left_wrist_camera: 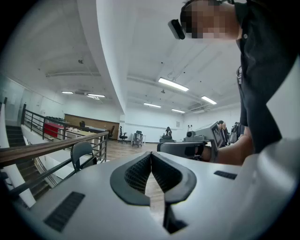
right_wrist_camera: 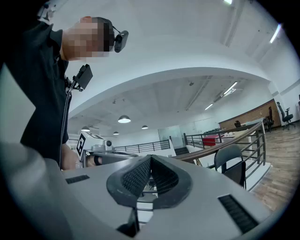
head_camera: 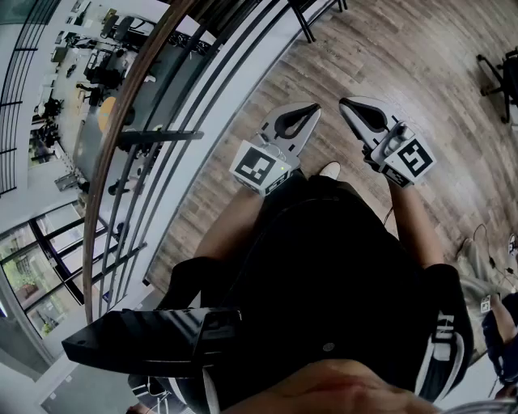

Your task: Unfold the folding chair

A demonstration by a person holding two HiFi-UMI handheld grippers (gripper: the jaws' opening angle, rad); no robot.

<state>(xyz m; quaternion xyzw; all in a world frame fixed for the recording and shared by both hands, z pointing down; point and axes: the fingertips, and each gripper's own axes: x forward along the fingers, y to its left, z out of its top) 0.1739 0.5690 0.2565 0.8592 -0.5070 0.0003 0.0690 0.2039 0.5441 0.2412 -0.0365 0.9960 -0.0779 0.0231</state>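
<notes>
A dark chair with a rounded back stands beside the railing; it shows again in the right gripper view. In the head view only thin black legs show at the top edge. Whether it is folded I cannot tell. My left gripper and right gripper are held side by side over the wooden floor, in front of the person's body, well short of the chair. Both are shut with nothing between the pads. The jaws meet in the left gripper view and likewise in the right gripper view.
A wood-topped metal railing runs along the left, with a drop to a lower floor beyond it. The base of an office chair stands at the right edge. A flat black object juts out at the person's lower left.
</notes>
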